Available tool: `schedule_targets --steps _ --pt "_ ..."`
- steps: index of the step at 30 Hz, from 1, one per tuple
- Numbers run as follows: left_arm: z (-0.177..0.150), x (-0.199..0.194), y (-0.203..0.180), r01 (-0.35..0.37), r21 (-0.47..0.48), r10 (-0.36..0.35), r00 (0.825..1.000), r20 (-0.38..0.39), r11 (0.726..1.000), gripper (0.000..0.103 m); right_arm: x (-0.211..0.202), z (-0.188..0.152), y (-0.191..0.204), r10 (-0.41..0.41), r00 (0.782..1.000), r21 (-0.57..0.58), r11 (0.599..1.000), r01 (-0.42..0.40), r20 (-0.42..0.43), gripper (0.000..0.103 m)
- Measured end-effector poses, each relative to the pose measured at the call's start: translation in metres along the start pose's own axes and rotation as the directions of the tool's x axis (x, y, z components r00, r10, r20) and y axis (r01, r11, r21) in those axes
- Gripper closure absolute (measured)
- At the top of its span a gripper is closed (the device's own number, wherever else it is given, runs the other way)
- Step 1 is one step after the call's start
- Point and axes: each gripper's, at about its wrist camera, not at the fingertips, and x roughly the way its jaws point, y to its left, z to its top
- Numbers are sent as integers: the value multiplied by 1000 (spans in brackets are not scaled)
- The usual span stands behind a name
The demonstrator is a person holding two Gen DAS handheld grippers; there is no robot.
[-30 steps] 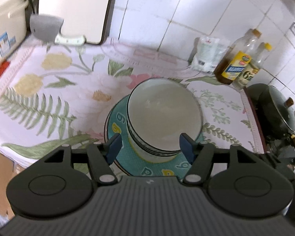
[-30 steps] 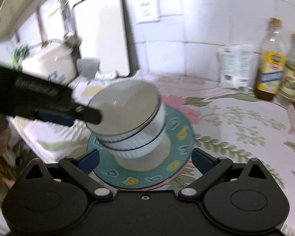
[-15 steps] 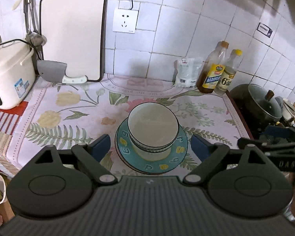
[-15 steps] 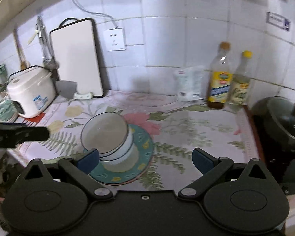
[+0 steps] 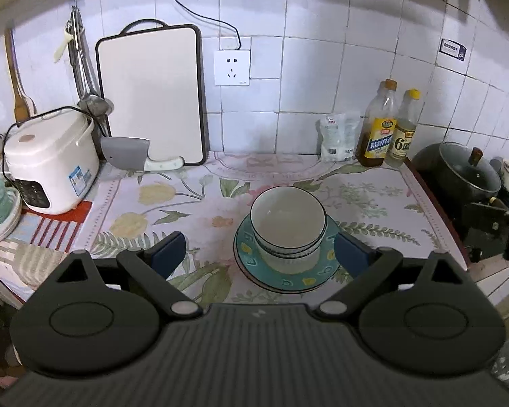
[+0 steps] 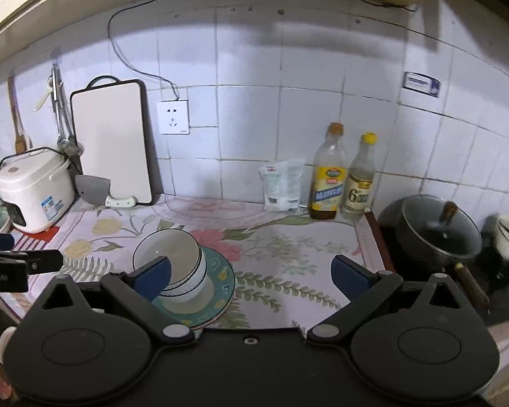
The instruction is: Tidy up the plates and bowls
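A stack of white bowls (image 5: 288,225) stands on teal patterned plates (image 5: 281,276) on the floral counter cloth (image 5: 173,200). The stack also shows in the right wrist view: bowls (image 6: 173,264) on the plates (image 6: 217,288). My left gripper (image 5: 259,249) is open and empty, held back from the stack and above the counter's front. My right gripper (image 6: 251,273) is open and empty, back and to the right of the stack; its left fingertip (image 6: 152,276) overlaps the bowls in view.
A rice cooker (image 5: 51,162), cleaver (image 5: 132,156) and white cutting board (image 5: 151,95) stand at the back left. A bag (image 5: 337,139) and two bottles (image 5: 387,129) stand at the back right. A dark lidded pot (image 5: 461,173) sits on the stove to the right.
Both grippers have pulled back and up from the stack of bowls and plates, and the left one has opened wider. The stack stays on the cloth.
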Motion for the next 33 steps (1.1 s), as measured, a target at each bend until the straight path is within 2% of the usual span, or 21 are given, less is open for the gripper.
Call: schedule_targets --steps 2,5,9,12,15,22,33 --pt "-5 -2 0 7 3 -7 1000 2 1000 8 -5 -4 -1 -25 1000 23 999 25 8 2" --pt "-14 -1 -1 8 4 -8 1000 5 1000 8 -9 -14 6 -93 995 0 996 93 18 2" --pt "-25 3 -2 14 3 -13 1000 -18 1000 8 -12 -30 9 -134 991 14 991 133 24 2" --pt "-32 7 -5 -17 22 17 999 -37 1000 8 -11 -37 11 -166 986 15 986 166 25 2" --pt "-37 9 -7 -39 43 41 998 -46 998 8 -11 -42 12 -173 985 20 985 172 24 2" --pt "-44 8 -5 -41 28 43 997 -64 999 8 -11 -53 23 -192 981 -15 981 192 15 2" --pt "-47 7 -4 -38 22 40 996 -81 999 8 -5 -60 22 -159 987 -12 987 158 -20 1"
